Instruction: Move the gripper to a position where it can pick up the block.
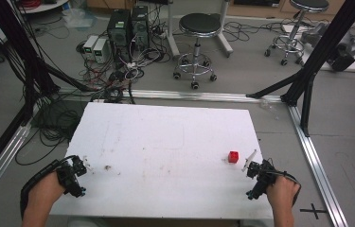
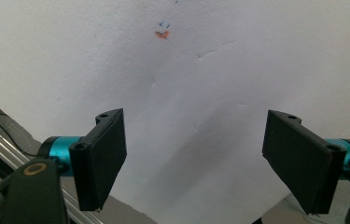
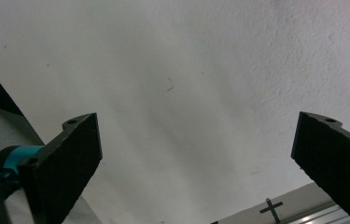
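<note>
A small red cube [image 1: 233, 156] sits on the white table board [image 1: 165, 142], towards its right front. My right gripper [image 1: 252, 182] hovers just right of and nearer than the cube, at the board's front right corner, not touching it. In the right gripper view, the right gripper [image 3: 200, 123] is open wide over bare white board, with nothing between its jaws. My left gripper [image 1: 76, 176] is at the board's front left edge. The left gripper view shows the left gripper [image 2: 196, 126] open too, with only white board between its jaws.
A small brown spot [image 1: 107, 167] marks the board just right of the left gripper, and an orange and blue mark [image 2: 162, 32] lies ahead of its jaws. Black frame posts [image 1: 307, 71], aluminium rails, stools [image 1: 196, 28] and cables stand beyond the board. A black cross [image 3: 271, 206] marks the floor.
</note>
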Demonstrator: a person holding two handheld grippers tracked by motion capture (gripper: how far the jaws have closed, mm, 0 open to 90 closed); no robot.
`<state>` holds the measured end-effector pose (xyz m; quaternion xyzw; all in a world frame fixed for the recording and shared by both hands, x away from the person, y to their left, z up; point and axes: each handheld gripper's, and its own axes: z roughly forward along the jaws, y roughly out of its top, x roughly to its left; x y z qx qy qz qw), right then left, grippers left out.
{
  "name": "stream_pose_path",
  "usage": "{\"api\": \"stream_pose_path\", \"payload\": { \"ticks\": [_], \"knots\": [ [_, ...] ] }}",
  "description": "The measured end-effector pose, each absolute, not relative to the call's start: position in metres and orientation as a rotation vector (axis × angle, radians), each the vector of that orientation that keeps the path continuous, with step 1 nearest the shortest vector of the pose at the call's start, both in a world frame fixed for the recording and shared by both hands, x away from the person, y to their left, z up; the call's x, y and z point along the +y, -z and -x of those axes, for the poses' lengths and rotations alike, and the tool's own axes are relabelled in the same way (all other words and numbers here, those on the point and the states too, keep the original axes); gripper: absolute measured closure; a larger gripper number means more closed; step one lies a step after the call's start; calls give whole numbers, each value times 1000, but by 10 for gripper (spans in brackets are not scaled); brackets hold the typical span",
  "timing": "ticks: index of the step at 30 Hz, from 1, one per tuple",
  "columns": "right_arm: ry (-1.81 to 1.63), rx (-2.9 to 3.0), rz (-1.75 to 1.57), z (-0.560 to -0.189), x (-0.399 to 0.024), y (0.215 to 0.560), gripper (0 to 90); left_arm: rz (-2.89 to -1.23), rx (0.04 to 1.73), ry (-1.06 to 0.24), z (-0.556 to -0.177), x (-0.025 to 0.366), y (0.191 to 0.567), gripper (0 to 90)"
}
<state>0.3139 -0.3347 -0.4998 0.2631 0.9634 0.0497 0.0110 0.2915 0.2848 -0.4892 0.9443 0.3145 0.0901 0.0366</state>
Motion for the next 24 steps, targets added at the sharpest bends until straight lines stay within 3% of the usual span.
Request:
{"api": "stream_pose_path", "payload": {
  "ticks": [24],
  "knots": [
    [-150,3019,-776,-340,-353,504,9,-2882,983,-279,-291,292,488,220]
  ]
}}
